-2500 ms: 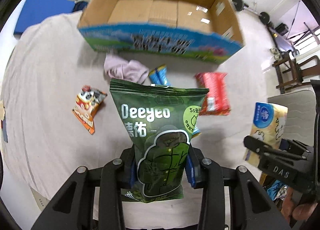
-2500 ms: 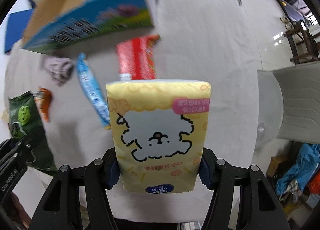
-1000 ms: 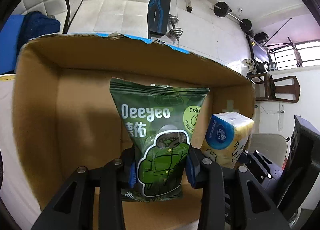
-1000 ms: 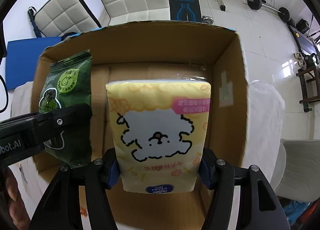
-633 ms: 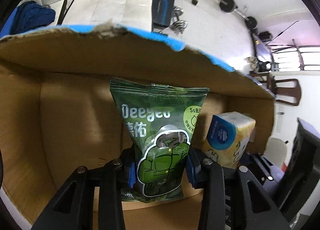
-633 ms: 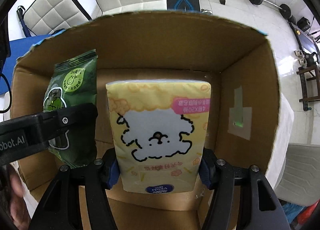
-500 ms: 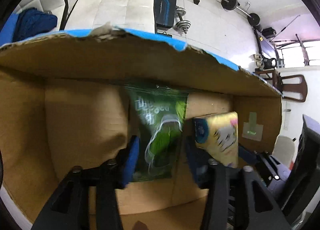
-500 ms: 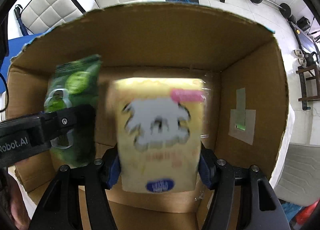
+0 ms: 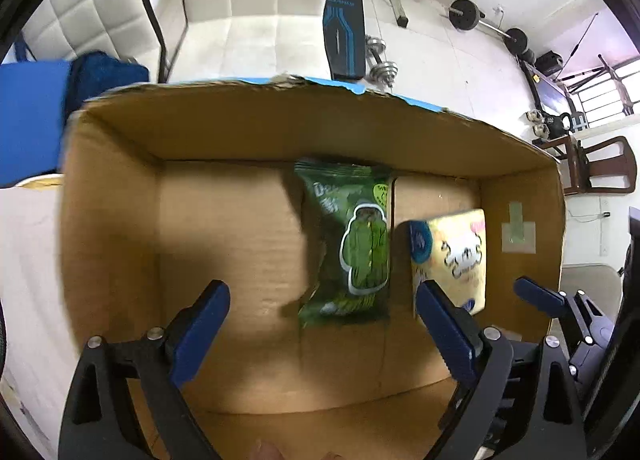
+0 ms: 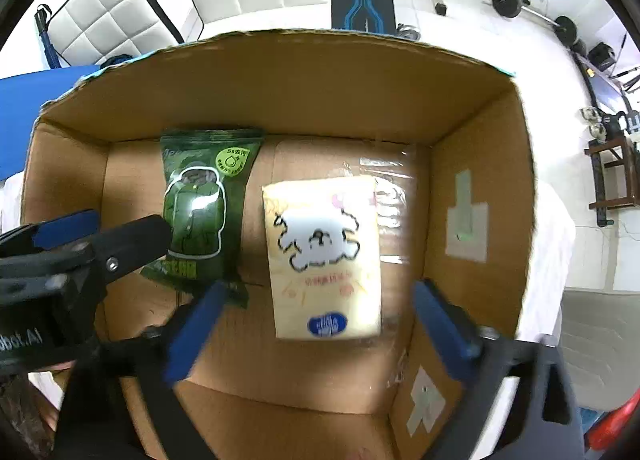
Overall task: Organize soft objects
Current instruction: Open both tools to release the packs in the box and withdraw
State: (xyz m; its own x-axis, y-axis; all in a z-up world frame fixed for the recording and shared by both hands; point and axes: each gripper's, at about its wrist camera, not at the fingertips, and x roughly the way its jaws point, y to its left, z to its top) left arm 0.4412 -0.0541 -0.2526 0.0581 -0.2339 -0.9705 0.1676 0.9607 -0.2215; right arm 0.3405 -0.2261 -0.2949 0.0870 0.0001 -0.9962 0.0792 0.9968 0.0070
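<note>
A green Deeyeo wipes pack lies inside the open cardboard box, near the middle of its floor. A yellow tissue pack with a white dog drawing lies to its right. Both also show in the other view: the green pack and the yellow pack. My left gripper is open and empty above the box. My right gripper is open and empty above the yellow pack. The left gripper's arm also shows in the right wrist view.
The box's walls rise on all sides around the packs. White padded chairs, a blue mat and weight equipment stand on the floor beyond the box. A cloth-covered table lies to the left.
Both grippers carried their packs over the box, then opened. The green pack and the yellow tissue pack dropped out of the jaws onto the box floor.
</note>
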